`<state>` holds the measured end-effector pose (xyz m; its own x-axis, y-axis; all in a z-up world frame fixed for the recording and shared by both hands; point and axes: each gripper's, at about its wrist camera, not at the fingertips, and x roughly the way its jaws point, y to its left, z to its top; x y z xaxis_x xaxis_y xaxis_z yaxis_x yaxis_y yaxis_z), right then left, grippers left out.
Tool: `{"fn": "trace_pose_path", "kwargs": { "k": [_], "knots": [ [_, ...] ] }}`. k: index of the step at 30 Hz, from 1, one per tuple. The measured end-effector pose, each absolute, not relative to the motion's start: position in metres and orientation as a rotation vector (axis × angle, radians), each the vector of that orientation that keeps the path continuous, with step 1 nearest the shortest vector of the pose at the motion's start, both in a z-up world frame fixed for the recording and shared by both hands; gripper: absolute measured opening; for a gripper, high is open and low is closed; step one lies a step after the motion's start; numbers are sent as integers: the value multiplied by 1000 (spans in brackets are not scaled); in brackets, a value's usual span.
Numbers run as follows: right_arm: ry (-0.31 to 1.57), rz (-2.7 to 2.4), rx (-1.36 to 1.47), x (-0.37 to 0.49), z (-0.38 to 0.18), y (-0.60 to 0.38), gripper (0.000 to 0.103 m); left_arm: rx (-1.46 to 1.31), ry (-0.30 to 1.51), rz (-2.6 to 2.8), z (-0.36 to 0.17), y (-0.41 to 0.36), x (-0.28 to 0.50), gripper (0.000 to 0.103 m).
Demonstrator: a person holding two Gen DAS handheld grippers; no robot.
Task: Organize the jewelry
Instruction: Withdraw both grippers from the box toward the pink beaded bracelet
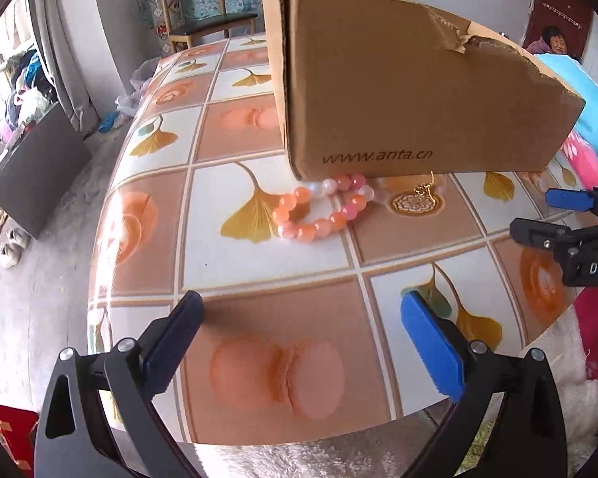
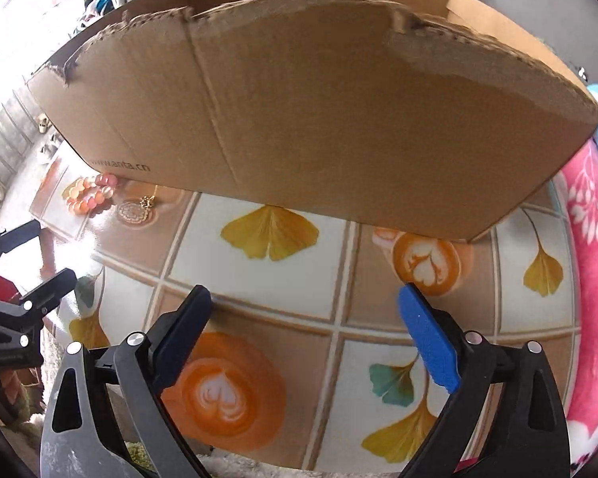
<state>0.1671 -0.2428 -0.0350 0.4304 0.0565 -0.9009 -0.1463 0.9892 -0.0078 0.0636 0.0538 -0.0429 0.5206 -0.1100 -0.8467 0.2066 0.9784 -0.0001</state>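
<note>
A bracelet of pink and orange beads (image 1: 319, 211) (image 2: 89, 193) lies on the patterned table (image 1: 259, 279) (image 2: 339, 279), against the lower corner of an open-topped cardboard box (image 1: 398, 91) (image 2: 299, 99). Just right of it, by the box wall, lies a small gold chain with a pendant (image 1: 428, 189) (image 2: 149, 201). My left gripper (image 1: 301, 302) (image 2: 52, 251) hovers open over the table, short of the bracelet, with nothing between its fingers. Further right, my right gripper (image 2: 305, 294) (image 1: 538, 215) faces the box's long side, open wide and empty.
The table's rounded edge falls away on the left to a grey floor. A wooden chair (image 1: 203, 20) stands behind the table. A pink flowered blanket (image 2: 590, 259) and blue cloth (image 1: 578, 91) lie to the right. A person (image 1: 552, 42) sits at the back right.
</note>
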Motion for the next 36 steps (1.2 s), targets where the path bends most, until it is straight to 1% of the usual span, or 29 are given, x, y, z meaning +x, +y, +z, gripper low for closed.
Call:
{"fn": "trace_pose_path", "kwargs": {
  "k": [2, 12, 17, 24, 35, 36],
  "knots": [
    [1118, 120, -92, 169, -36, -237, 95, 109, 1007, -190, -43, 54, 64, 98],
    [1126, 130, -104, 181, -35, -223, 95, 112, 989, -192, -42, 53, 61, 98],
    [1131, 138, -108, 189, -42, -232, 95, 126, 999, -217, -42, 55, 62, 98],
    [1124, 135, -101, 179, -45, -240, 95, 135, 1007, -228, -41, 55, 63, 98],
    [1166, 96, -99, 175, -37, -241, 95, 140, 1005, -238, -42, 56, 66, 98],
    [1142, 89, -97, 173, -31, -240, 95, 140, 1002, -242, -42, 57, 66, 98]
  ]
}}
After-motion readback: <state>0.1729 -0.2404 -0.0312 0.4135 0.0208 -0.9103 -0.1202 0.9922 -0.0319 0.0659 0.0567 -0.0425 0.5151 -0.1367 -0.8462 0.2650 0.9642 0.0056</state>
